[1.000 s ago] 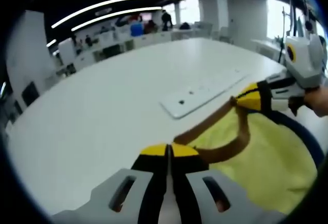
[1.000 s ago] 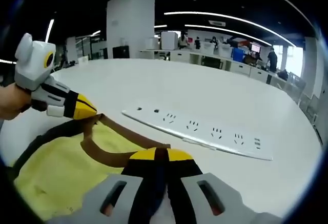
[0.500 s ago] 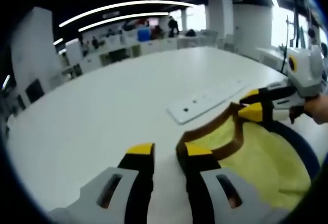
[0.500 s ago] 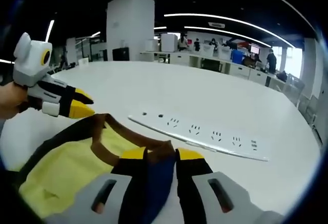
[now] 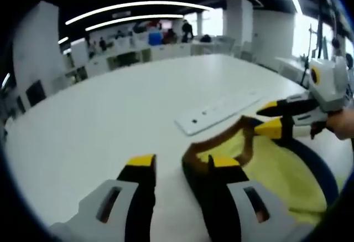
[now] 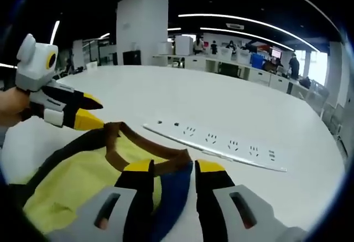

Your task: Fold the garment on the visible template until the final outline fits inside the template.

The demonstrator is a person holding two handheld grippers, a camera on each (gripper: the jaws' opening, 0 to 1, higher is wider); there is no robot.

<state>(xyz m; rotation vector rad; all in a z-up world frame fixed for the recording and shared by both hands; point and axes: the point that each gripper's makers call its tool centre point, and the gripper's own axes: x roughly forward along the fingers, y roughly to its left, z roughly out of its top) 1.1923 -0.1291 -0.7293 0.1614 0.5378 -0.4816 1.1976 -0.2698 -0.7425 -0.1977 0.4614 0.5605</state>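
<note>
The garment [image 6: 72, 178] is pale yellow, edged with a brown band [image 6: 119, 156] and showing a dark blue part [image 6: 174, 189] between the right gripper's jaws. In the left gripper view the same yellow cloth carries a dark blue border [image 5: 315, 164]. Both grippers have black jaws with yellow tips and grey bodies: the right gripper [image 6: 174, 167] and the left gripper [image 5: 182, 161]. The table [image 6: 232, 106] is plain white, and so is the power strip [image 6: 221, 142], dotted with dark socket holes.
</note>
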